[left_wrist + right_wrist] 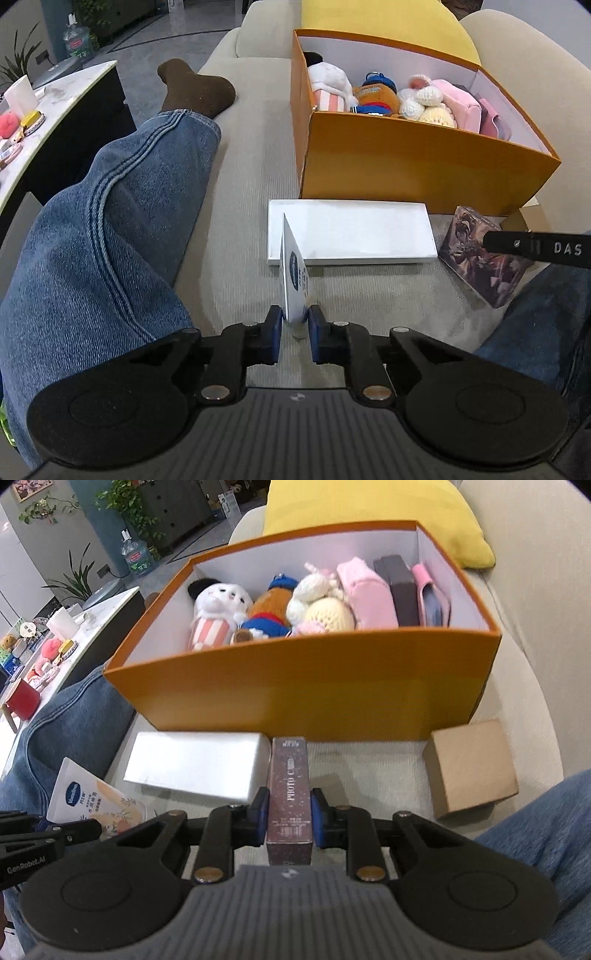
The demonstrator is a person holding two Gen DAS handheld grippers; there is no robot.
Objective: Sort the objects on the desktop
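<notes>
Left gripper (295,319) clamps Vaseline tube (293,284); right gripper (289,805) clamps "PHOTO C" box (288,794).

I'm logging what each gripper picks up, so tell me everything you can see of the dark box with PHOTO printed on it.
The photo card box is a slim, dark maroon carton, apparently cardboard, speckled with pale dots, with white "PHOTO C" lettering along its narrow face. The right gripper is shut on it, blue pads pressing its two long sides. It points toward the orange box. In the left wrist view its broad face shows printed artwork.
</notes>
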